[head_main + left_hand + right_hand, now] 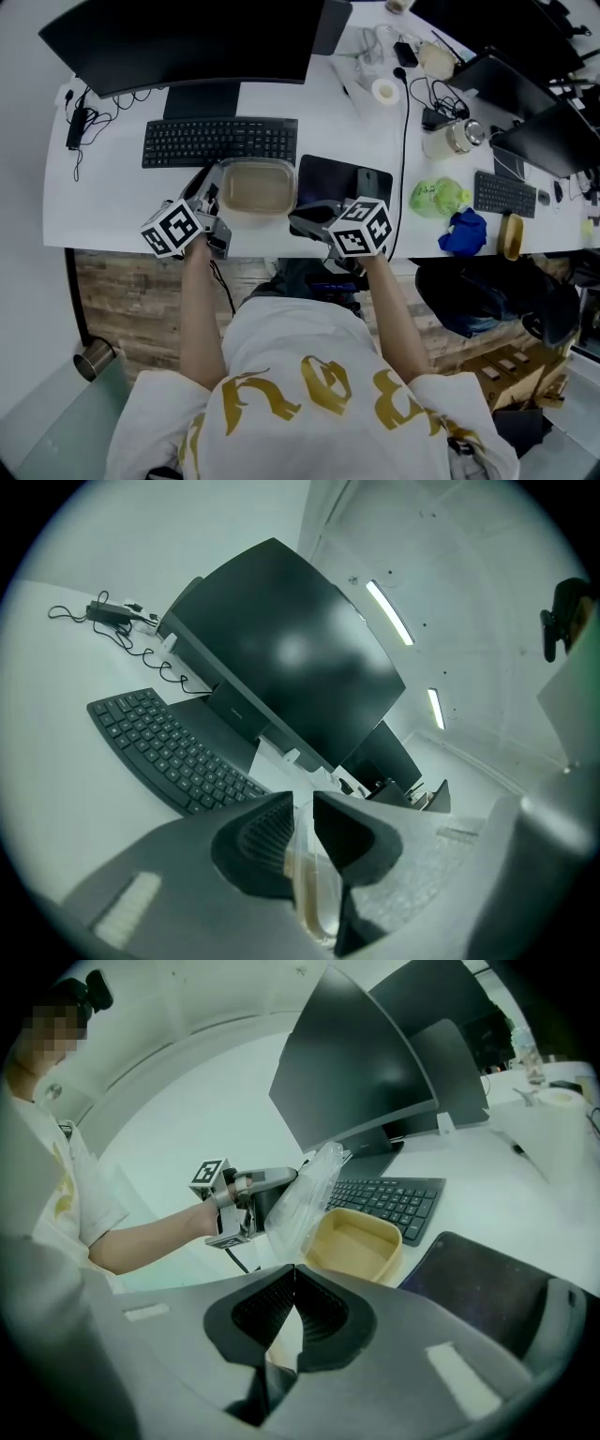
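Observation:
A beige box (255,190) stands on the white desk (103,202) in front of the keyboard (219,142). My left gripper (212,187) is shut on the edge of a clear plastic lid (309,885). In the right gripper view that lid (305,1202) tilts up from the left side of the beige box (361,1239), with the left gripper (274,1180) holding it. My right gripper (294,1269) is shut, its tips meeting with nothing seen between them, just short of the box's near right corner. In the head view the right gripper (302,221) sits at the desk's front edge.
A black pad (344,184) lies right of the box. A dark monitor (178,37) stands behind the keyboard. Further right are a tape roll (384,91), a jar (452,138), a green bag (438,197), a blue cloth (463,232) and cables.

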